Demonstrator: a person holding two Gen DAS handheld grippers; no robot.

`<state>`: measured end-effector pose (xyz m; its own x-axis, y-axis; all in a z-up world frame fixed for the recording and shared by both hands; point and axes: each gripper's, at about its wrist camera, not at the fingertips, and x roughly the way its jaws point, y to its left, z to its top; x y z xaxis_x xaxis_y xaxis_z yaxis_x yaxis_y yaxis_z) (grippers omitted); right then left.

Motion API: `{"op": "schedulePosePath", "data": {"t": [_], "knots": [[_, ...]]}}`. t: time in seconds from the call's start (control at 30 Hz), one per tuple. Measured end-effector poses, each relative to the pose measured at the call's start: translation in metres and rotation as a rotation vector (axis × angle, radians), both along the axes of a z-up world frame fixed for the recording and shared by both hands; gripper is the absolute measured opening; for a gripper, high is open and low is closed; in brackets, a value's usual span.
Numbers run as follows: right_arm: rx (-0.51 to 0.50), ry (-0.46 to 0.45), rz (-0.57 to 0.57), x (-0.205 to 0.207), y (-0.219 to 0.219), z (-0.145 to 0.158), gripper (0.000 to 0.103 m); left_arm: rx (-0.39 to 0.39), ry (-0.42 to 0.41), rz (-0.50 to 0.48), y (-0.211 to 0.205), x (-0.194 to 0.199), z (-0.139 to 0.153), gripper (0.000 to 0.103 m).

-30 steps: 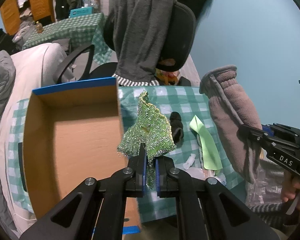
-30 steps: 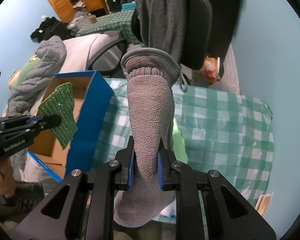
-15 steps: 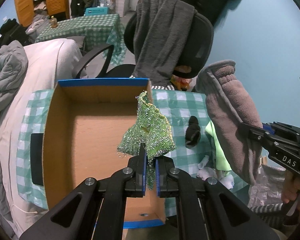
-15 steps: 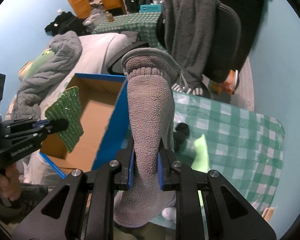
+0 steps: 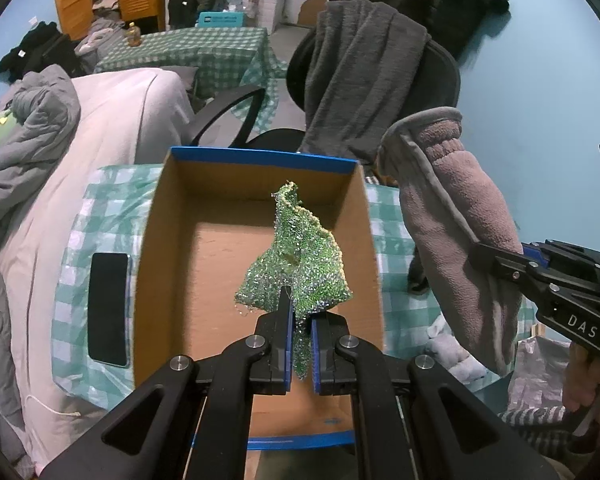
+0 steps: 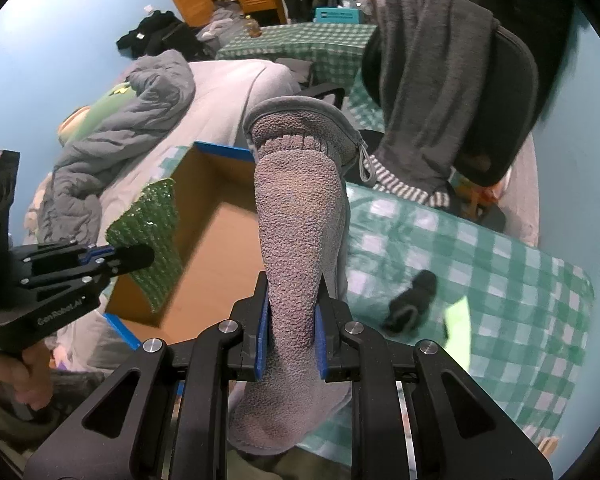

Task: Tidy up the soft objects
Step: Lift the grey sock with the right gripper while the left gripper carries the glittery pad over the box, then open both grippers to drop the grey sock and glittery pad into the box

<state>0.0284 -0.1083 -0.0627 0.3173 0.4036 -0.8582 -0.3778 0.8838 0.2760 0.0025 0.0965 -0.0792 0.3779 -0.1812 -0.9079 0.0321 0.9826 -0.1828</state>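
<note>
The left tool (image 5: 300, 350) pinches a thin, glittery green scouring cloth (image 5: 296, 264) by its lower edge; light and floppy, its tip points away, above the open cardboard box (image 5: 256, 168) on the desk (image 5: 392, 248). The right tool (image 6: 290, 342) clamps a plush grey mitt (image 6: 300, 220) mid-length, its long axis running straight ahead, cuff farthest out.

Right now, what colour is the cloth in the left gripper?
Sparkly green scrub cloth, yellowish along one edge; clearest in the left wrist view.
</note>
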Motion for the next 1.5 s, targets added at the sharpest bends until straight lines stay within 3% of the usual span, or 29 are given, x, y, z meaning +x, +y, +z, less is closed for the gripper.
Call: {"op": "schedulePosePath", "data": {"t": [0.67,1.17,1.27,1.4,1.47,1.5], "knots": [[0.016,0.046,0.076,0.014,0.075,-0.020,0.018,0.024,0.056,0.041,0.044,0.005,-0.030,0.007],[0.014,0.105,0.085,0.017,0.103,-0.043,0.018,0.025,0.137,0.044,0.054,0.008,-0.061,0.007],[0.017,0.117,0.080,0.016,0.106,-0.045,0.024,0.032,0.155,0.051,0.056,0.007,-0.065,0.007],[0.020,0.117,0.073,0.015,0.108,-0.044,0.028,0.040,0.157,0.062,0.059,0.004,-0.065,0.014],[0.014,0.108,0.072,0.013,0.109,-0.041,0.037,0.044,0.156,0.066,0.060,0.002,-0.064,0.026],[0.013,0.103,0.070,0.012,0.109,-0.040,0.039,0.047,0.153,0.070,0.060,0.002,-0.064,0.037]]}}
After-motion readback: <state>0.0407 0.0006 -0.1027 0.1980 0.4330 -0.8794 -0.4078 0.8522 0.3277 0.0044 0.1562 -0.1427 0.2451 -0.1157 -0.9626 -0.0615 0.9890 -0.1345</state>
